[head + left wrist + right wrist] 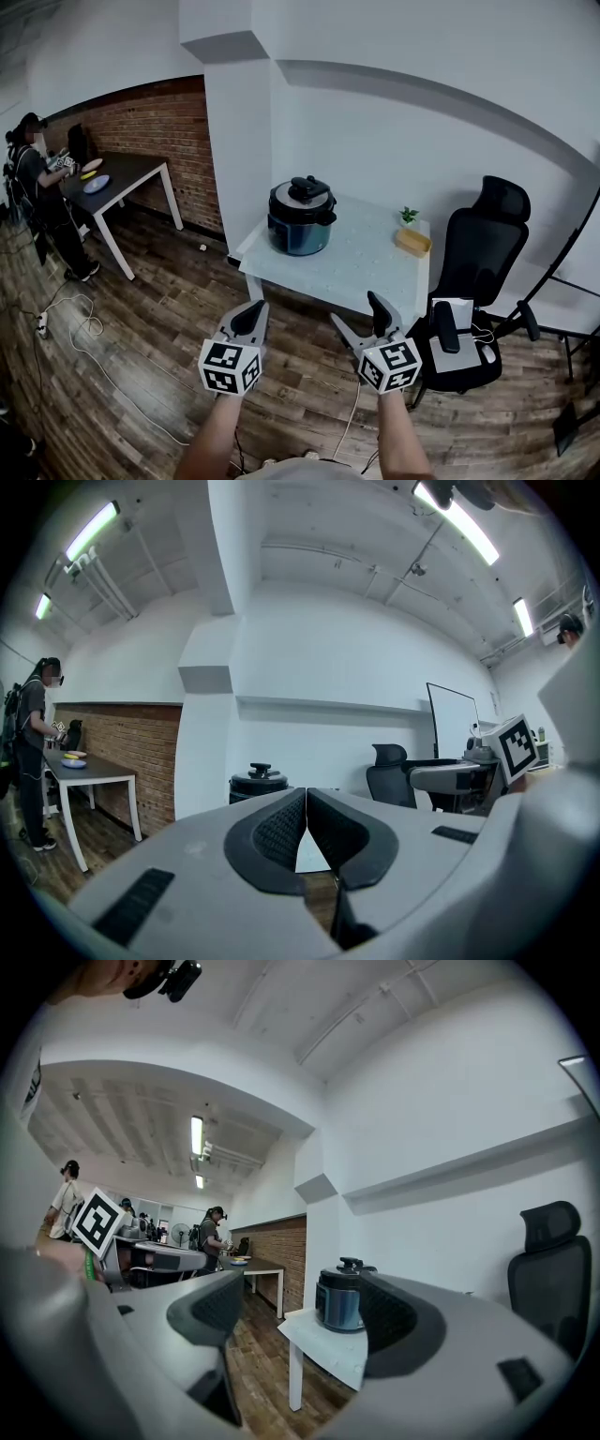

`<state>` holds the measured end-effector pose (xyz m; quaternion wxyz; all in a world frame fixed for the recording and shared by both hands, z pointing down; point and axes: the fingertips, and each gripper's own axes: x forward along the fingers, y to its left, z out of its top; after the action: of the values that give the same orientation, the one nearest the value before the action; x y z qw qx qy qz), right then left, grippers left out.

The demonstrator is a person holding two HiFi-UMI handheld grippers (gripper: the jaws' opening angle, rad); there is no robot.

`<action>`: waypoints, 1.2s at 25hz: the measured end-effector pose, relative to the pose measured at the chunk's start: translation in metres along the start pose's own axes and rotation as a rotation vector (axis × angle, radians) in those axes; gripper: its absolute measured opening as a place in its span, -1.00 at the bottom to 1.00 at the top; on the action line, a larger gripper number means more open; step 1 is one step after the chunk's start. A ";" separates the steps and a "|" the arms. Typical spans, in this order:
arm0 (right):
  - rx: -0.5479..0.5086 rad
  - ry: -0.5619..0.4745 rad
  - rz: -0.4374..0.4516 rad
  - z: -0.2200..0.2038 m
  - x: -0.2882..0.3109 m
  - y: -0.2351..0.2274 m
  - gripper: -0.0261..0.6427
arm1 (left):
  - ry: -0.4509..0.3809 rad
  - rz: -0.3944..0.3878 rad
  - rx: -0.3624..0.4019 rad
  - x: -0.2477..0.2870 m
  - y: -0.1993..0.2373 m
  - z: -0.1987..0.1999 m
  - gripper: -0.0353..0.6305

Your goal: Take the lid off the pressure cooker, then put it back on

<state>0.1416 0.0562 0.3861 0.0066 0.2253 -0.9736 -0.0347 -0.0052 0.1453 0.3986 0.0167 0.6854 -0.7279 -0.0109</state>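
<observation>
The pressure cooker (301, 220) is sitting at the left end of the white table (361, 267), its black lid (303, 194) with a knobbed handle seated on a glossy dark-blue body, well ahead of both grippers. The left gripper (251, 315) is hovering with jaws pressed together on nothing. The right gripper (358, 313) is hanging spread wide and empty.

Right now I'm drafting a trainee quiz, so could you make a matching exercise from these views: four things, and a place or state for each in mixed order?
Things:
1. pressure cooker
2. potted plant
3. left gripper
4. right gripper

Places or states:
A. jaws apart, nothing between them
B. lid on
C. far right corner of the white table
D. jaws together, nothing between them

Pairs: 1-B, 2-C, 3-D, 4-A
</observation>
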 end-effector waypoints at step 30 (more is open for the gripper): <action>-0.041 -0.016 0.012 -0.016 0.161 -0.092 0.22 | 0.008 0.020 0.005 0.166 0.085 -0.022 -0.85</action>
<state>0.0380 -0.0982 0.3953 0.0034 0.2191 -0.9741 -0.0563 -0.0994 -0.0147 0.4260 0.0179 0.6783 -0.7346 -0.0063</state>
